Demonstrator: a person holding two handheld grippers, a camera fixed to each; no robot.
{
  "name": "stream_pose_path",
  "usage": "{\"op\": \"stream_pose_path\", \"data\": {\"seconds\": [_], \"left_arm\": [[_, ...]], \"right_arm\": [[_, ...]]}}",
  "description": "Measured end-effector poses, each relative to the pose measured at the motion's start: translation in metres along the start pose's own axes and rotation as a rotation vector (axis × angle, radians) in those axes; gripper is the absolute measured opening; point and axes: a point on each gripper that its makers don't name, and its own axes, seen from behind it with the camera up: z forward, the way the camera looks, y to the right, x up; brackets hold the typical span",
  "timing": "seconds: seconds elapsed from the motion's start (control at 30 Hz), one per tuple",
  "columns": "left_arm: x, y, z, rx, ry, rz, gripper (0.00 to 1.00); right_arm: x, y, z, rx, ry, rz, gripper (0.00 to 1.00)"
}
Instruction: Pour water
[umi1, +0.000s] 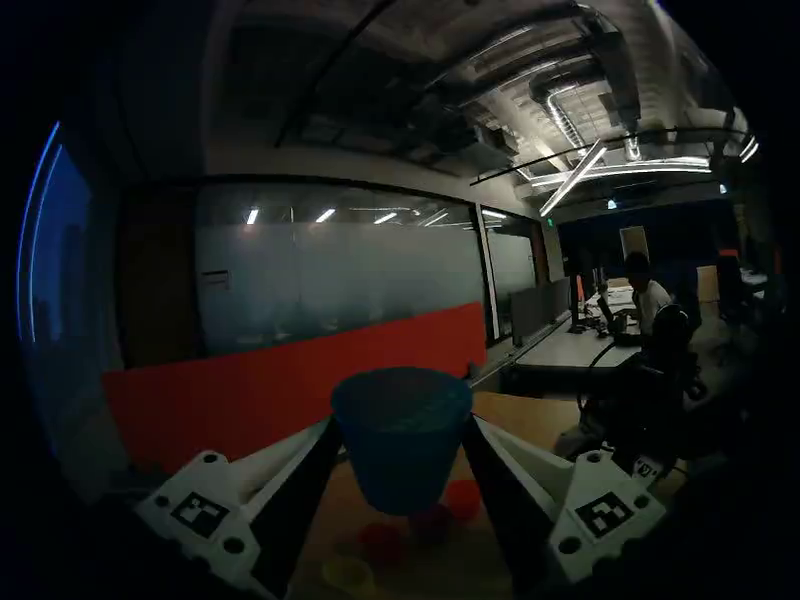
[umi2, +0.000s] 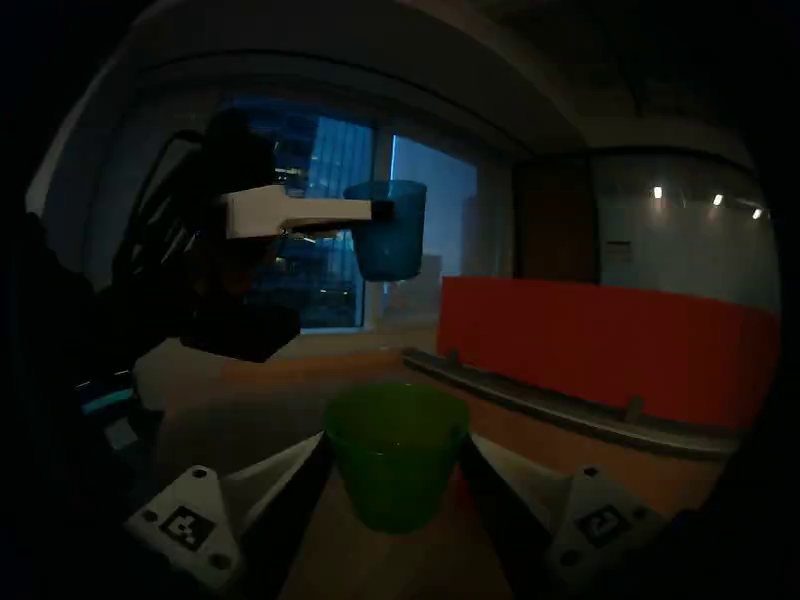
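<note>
Dim office, lights low: my left claw (umi1: 402, 432) pinches a blue cup (umi1: 400, 465) by its sides, both fingers pressed against it, the cup upright and lifted clear of the wooden worktop (umi1: 525, 418). Beneath it on the worktop sit small red cups (umi1: 462, 497) and a yellow cup (umi1: 347, 573), close to one another. My right claw (umi2: 398, 445) is clamped the same way on a green cup (umi2: 397, 480), which is upright and low over the worktop. In the right gripper view, the blue cup hangs up and to the left of the green one, well apart from it, against dark windows (umi2: 330, 250). Whether either cup holds water I cannot tell. A red wall panel (umi1: 300, 385) runs behind the worktop, and a seated person (umi1: 650, 300) sits at a far desk (umi1: 580, 350)
</note>
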Motion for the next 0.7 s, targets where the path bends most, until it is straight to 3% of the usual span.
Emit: {"op": "stream_pose_path", "data": {"seconds": [0.7], "left_arm": [[-0.068, -0.012, -0.017, 0.007, -0.066, -0.064, 0.83]], "right_arm": [[-0.002, 0.038, -0.033, -0.096, -0.045, 0.016, 1.00]]}}
